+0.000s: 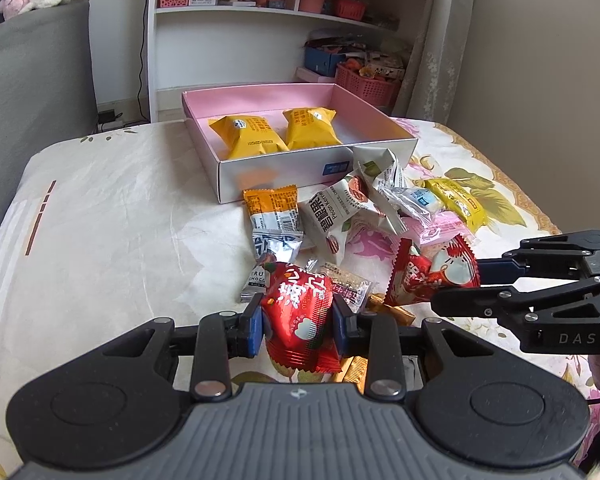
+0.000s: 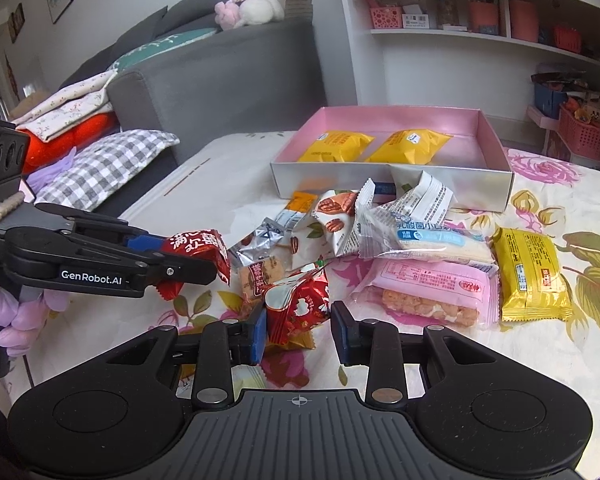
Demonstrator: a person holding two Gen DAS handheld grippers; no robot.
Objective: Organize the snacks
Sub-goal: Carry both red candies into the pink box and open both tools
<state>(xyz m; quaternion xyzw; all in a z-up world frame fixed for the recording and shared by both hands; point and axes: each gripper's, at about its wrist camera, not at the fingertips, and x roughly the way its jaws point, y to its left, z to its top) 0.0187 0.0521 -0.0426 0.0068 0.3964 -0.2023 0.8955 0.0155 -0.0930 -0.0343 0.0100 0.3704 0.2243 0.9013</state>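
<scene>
**Two red packets in hand, box up ahead**

My left tongs [image 1: 297, 320] are narrowed onto a red packet [image 1: 295, 300], pads pressing both its sides. My right tongs [image 2: 297, 328] are as closed as they get around a second red packet [image 2: 295, 308], though its far pad seems barely to touch, so I judge that grip the weaker one.

The pink box [image 1: 283, 88] stands beyond the loose pile [image 1: 340, 208], with two yellow packets [image 1: 243, 136] side by side at its back. To do this well I should lift both packets clear of the pile, carry them over the box's near wall, and set them in the bare part beside the yellow ones.

A white wrapper [image 1: 380, 168] leans on that wall and could catch. My tongs work near each other, so one goes first.
</scene>
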